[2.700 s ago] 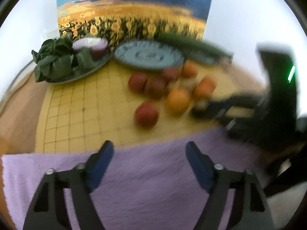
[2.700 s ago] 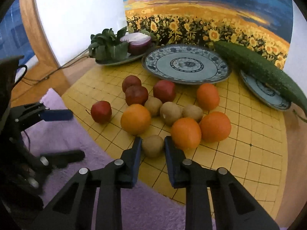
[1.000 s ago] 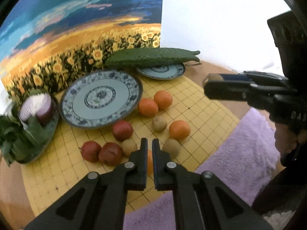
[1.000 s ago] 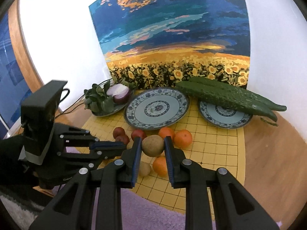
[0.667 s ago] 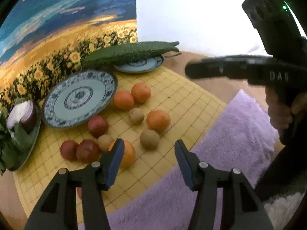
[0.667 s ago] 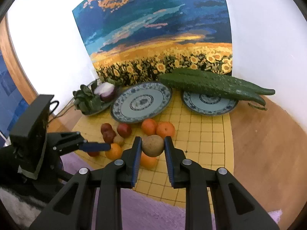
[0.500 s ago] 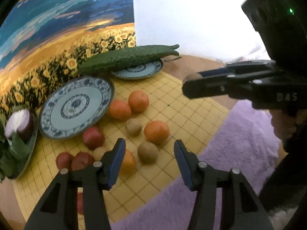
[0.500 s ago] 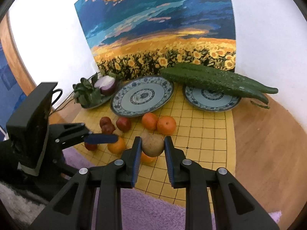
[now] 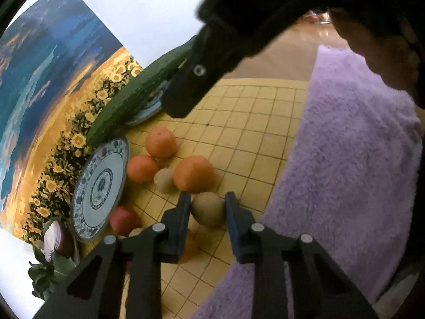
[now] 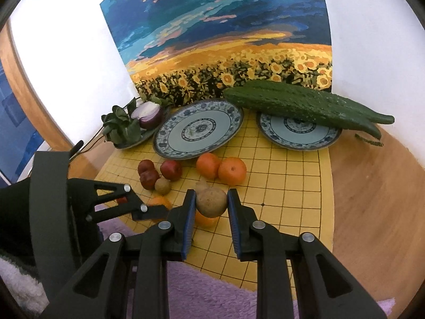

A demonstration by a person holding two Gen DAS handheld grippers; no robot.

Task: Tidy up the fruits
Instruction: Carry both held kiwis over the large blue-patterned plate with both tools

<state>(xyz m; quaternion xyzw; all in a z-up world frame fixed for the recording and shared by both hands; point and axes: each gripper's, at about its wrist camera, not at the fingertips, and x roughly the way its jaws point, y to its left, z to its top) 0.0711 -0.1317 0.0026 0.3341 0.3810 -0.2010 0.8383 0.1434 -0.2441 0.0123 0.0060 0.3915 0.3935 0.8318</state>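
Fruit lot on yellow grid mat, 2 wrist views.
Left wrist view: left gripper closing around 1 brown kiwi lying on the yellow grid mat; whether the pads already press it cannot be told. 3 oranges just behind; purple towel at right. Right wrist view: right gripper clamped on 1 lifted kiwi, above the mat; 2 oranges, red apples, empty patterned plate, cucumbers on second plate beyond.
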